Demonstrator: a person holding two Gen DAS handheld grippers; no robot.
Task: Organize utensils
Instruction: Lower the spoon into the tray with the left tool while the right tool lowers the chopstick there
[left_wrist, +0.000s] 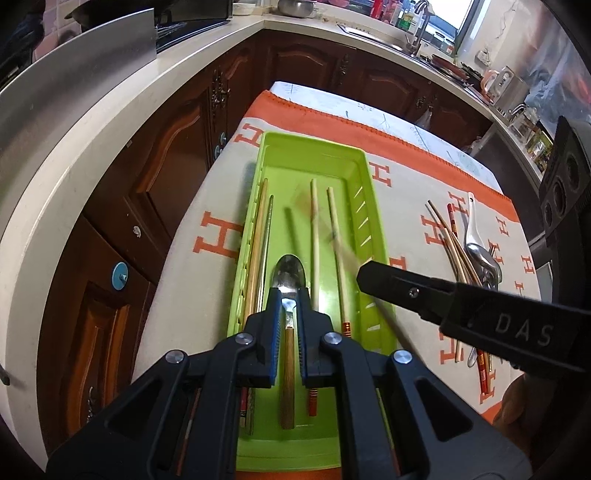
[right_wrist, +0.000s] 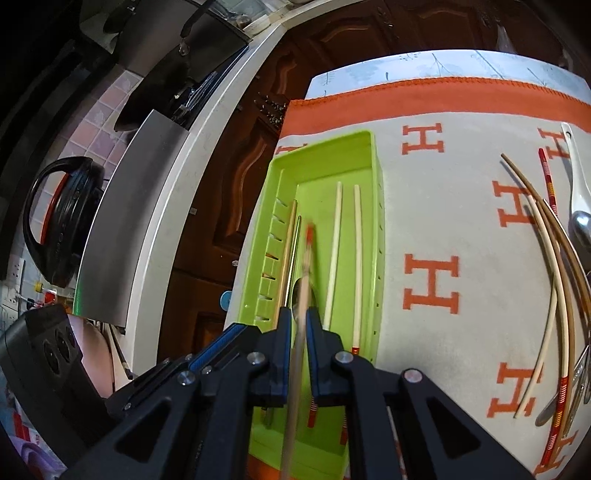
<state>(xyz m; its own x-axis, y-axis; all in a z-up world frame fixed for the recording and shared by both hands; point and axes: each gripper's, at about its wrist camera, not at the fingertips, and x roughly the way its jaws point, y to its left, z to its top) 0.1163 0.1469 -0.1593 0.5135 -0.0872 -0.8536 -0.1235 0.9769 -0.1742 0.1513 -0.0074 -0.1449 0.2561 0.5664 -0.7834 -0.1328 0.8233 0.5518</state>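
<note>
A lime green tray (left_wrist: 314, 142) (right_wrist: 332, 144) lies lengthwise on a beige cloth with orange H marks (right_wrist: 443, 206). Several pale chopsticks (left_wrist: 314, 236) rest inside it. My left gripper (left_wrist: 289, 295) is low over the tray, shut on the neck of a wooden-handled metal spoon (left_wrist: 288, 271) whose handle runs back under the fingers. My right gripper (right_wrist: 298, 317) is shut on a blurred red-tipped chopstick (right_wrist: 309, 240), angled above the tray. One of its fingers (left_wrist: 406, 291) reaches in from the right in the left wrist view.
A loose pile of chopsticks (right_wrist: 554, 277) (left_wrist: 458, 251), a white ceramic spoon (right_wrist: 576, 184) and metal spoons (left_wrist: 480, 254) lies on the cloth right of the tray. A white counter (left_wrist: 110, 129) with dark wood cabinets curves round the left. A black cooker (right_wrist: 62, 221) sits there.
</note>
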